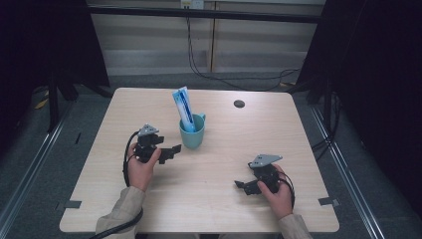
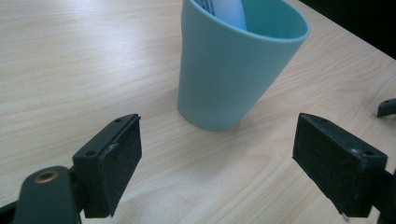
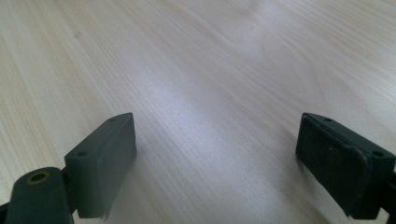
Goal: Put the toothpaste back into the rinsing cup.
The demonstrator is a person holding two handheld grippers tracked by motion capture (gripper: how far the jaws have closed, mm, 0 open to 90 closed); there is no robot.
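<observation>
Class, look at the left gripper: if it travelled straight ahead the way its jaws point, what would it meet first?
Most likely the teal cup, which stands just ahead of the open left gripper, roughly centred between its jaws, with bare table between them.

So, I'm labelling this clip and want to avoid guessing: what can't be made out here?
- Print on the tube: too small in the high view.
- Tube's lower end: hidden inside the cup.
- Cup rim: cut off by the top edge in the left gripper view.
- Dark disc on the table: too small to identify.
</observation>
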